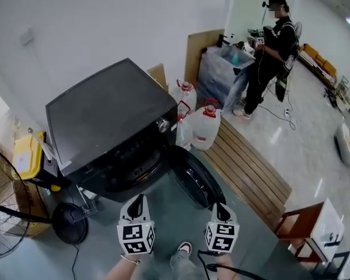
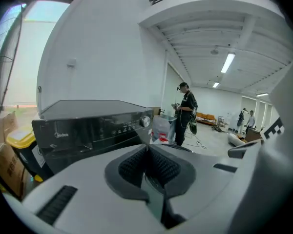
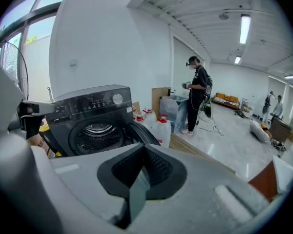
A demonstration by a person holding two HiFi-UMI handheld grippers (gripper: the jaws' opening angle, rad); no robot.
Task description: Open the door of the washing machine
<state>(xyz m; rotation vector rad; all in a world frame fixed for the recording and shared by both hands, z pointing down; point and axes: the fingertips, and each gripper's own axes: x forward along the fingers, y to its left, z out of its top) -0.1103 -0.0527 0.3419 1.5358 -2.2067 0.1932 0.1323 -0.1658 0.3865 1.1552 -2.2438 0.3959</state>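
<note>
The dark washing machine (image 1: 111,127) stands against the white wall. Its round door (image 1: 195,177) hangs swung open to the right, and in the right gripper view the drum opening (image 3: 97,135) shows bare beside the door (image 3: 139,133). My left gripper (image 1: 137,200) hovers in front of the machine's lower front, apart from it. The jaws of the left gripper (image 2: 147,147) are together with nothing between them. My right gripper (image 1: 220,207) hangs just past the door's outer edge, shut and empty; in its own view the right gripper (image 3: 144,147) points at the machine (image 3: 93,121).
A yellow bin (image 1: 29,156) and a standing fan (image 1: 6,214) are left of the machine. Water jugs (image 1: 205,127) and a wooden slatted platform (image 1: 251,168) lie to its right. A person (image 1: 271,51) stands farther back by wrapped goods (image 1: 221,72). A brown box (image 1: 303,220) sits lower right.
</note>
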